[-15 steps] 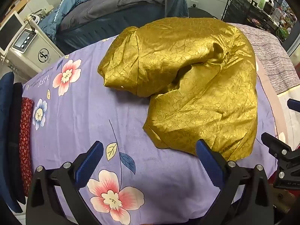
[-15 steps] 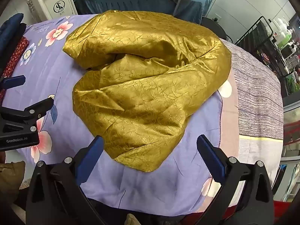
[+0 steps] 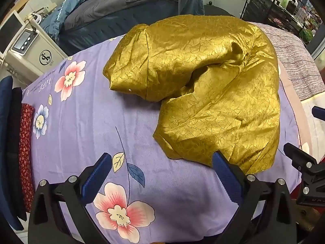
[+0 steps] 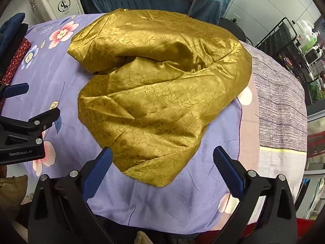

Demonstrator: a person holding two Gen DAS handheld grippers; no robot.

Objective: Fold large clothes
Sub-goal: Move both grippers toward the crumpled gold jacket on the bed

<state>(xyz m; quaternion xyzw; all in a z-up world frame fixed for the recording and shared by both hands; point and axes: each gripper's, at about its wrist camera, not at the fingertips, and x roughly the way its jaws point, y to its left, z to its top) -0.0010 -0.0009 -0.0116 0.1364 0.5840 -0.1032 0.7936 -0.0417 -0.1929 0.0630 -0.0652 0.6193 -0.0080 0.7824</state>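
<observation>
A shiny gold crinkled garment (image 3: 203, 85) lies bunched in a curved heap on a purple floral bedsheet (image 3: 85, 126). In the right wrist view the same garment (image 4: 158, 93) fills the middle, its near corner pointing toward me. My left gripper (image 3: 162, 174) hovers open above the sheet, with its right finger just in front of the garment's near hem and nothing between the pads. My right gripper (image 4: 162, 170) is open too, straddling the garment's near corner from above without touching it. Each gripper shows at the edge of the other's view.
A grey striped cover (image 4: 280, 105) lies over the bed's right part. Dark blue and red patterned cloths (image 3: 22, 142) are stacked at the left edge. Behind stand a white machine (image 3: 30, 46), a second bed with grey-blue bedding (image 3: 126, 6) and a black wire rack (image 3: 272, 6).
Both views have barely shifted; the garment lies as before and both grippers stay open.
</observation>
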